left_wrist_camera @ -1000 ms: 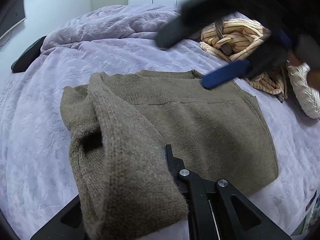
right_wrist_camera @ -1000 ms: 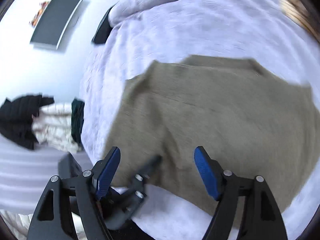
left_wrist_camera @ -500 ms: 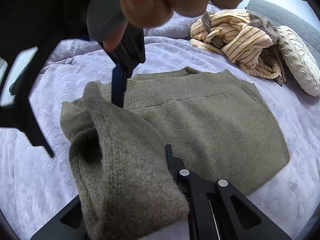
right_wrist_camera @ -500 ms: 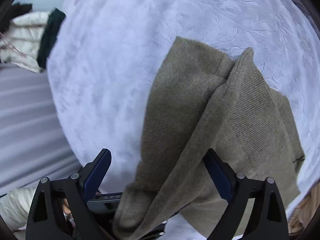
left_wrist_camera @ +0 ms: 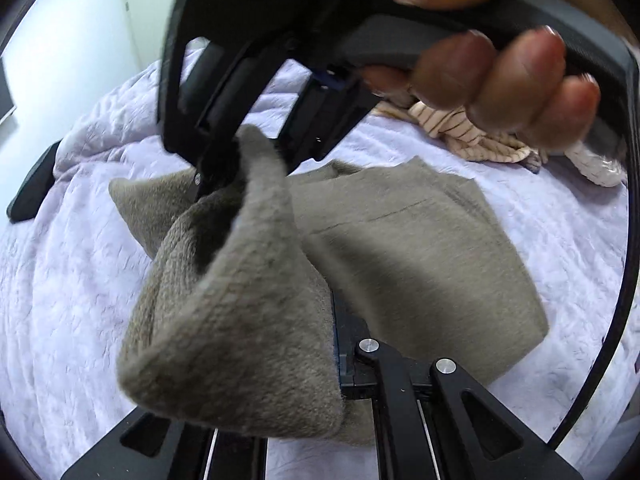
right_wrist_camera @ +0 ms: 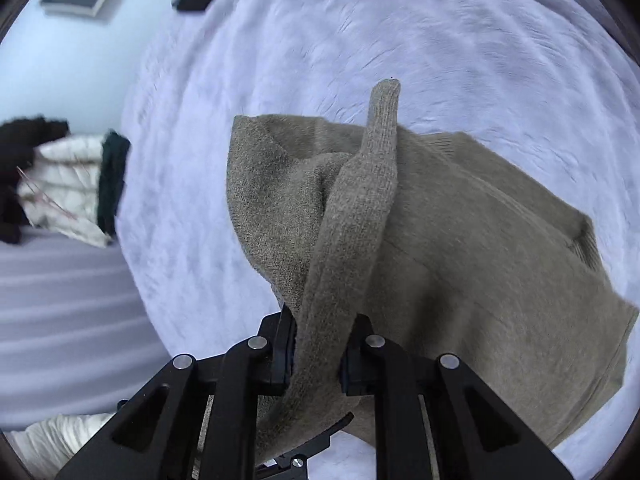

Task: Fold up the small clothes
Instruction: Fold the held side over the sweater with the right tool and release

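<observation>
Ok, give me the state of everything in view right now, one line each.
Olive-brown knit sweater: part flat on the lavender quilted bedspread, one edge lifted.
Left gripper: shut on sweater.
Right gripper: jaws closing, sweater fold between them.
Cream striped garment: crumpled, unfolded.

A home bedroom: a bed (left_wrist_camera: 560, 240) under a lilac quilted bedspread (right_wrist_camera: 400, 40), white closet doors (left_wrist_camera: 132, 12), and clothes piled at the bed's far edge (left_wrist_camera: 472, 136).

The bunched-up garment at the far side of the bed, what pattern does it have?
Cream with thin dark stripes; the striped garment shows best in the left wrist view.
</observation>
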`<action>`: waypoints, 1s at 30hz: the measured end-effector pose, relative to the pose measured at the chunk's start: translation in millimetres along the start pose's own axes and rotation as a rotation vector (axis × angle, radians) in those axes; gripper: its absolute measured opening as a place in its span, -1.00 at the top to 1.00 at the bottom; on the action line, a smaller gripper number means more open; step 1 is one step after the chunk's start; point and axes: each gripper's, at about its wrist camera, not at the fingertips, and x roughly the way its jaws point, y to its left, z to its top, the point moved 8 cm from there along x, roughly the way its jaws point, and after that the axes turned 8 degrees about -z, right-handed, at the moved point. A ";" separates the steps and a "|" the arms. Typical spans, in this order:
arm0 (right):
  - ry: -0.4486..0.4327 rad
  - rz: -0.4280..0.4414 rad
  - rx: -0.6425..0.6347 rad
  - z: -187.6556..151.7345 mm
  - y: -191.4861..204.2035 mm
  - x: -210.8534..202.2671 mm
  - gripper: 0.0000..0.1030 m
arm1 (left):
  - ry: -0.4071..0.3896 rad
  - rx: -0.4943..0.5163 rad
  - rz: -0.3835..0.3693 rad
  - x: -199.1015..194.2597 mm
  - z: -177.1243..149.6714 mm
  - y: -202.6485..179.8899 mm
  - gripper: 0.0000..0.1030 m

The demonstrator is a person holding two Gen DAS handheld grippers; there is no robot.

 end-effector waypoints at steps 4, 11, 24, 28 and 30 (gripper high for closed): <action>-0.168 0.110 0.119 -23.3 -45.6 -54.8 0.67 | -0.013 0.105 -0.045 -3.0 22.0 -42.2 0.84; -0.394 0.221 0.372 -102.1 -151.9 -93.4 0.66 | 0.089 0.262 -0.120 37.0 13.1 -122.0 0.84; -0.412 0.213 0.632 -192.3 -243.0 -34.4 0.12 | 0.257 0.324 -0.094 70.9 -17.4 -159.3 0.50; -0.441 0.125 0.659 -205.9 -250.1 -56.2 0.01 | 0.232 0.282 -0.141 47.7 -18.5 -156.5 -0.05; -0.484 0.124 0.661 -203.0 -251.4 -74.4 0.00 | 0.245 0.301 -0.137 39.6 -26.1 -156.7 -0.05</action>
